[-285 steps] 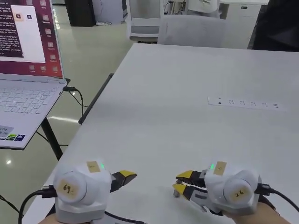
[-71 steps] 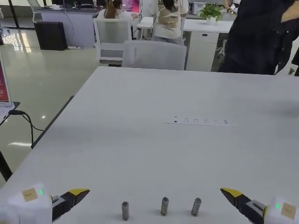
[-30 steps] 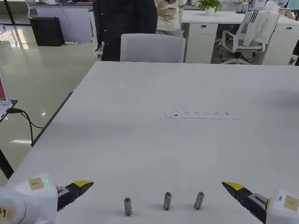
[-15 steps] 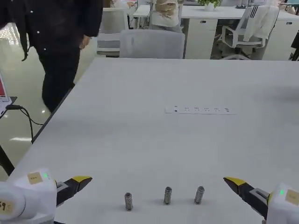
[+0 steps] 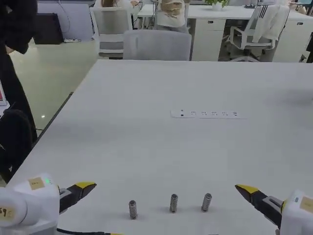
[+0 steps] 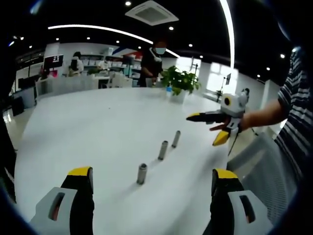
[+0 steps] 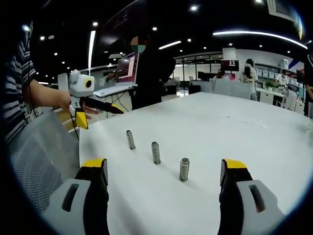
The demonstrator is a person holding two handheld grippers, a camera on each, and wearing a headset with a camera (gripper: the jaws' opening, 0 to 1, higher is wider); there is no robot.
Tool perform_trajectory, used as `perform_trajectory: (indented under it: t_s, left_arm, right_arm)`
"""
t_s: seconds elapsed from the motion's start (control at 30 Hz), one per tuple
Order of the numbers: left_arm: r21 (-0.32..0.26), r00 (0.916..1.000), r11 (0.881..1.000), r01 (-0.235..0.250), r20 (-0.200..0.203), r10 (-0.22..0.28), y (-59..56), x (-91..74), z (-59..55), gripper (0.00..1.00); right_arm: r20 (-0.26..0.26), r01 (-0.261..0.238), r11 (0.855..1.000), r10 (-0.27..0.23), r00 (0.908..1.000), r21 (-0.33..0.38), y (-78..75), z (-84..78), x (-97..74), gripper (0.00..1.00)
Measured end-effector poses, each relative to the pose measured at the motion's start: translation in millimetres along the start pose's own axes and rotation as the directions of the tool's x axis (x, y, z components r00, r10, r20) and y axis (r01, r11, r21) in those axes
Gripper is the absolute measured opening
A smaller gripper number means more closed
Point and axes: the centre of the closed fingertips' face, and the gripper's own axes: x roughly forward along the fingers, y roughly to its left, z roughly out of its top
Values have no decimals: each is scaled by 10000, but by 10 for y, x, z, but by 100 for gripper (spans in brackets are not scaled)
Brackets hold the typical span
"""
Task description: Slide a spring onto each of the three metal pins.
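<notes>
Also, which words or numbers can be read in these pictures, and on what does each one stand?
"9": the end of a number on a round sticker on the left gripper; the first digit is unclear.
Small tags on the left gripper and the right gripper: too blurred.
Power strip markings: too small.

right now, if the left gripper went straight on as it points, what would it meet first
Probably the nearest spring, roughly centred ahead of the left gripper, if it travels low enough; depth is unclear.

White power strip mid-table; grey chair beyond.
</notes>
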Motion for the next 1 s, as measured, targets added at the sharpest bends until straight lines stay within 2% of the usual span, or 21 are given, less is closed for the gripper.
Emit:
perform_trajectory:
  t_s: [1.0]
  left_arm:
    - [-102, 9999, 9998, -147, -38, 147, 44, -105, -13, 98]
  right_arm:
    - [66, -104, 9999, 105, 9999, -118, 58, 96, 60, 95]
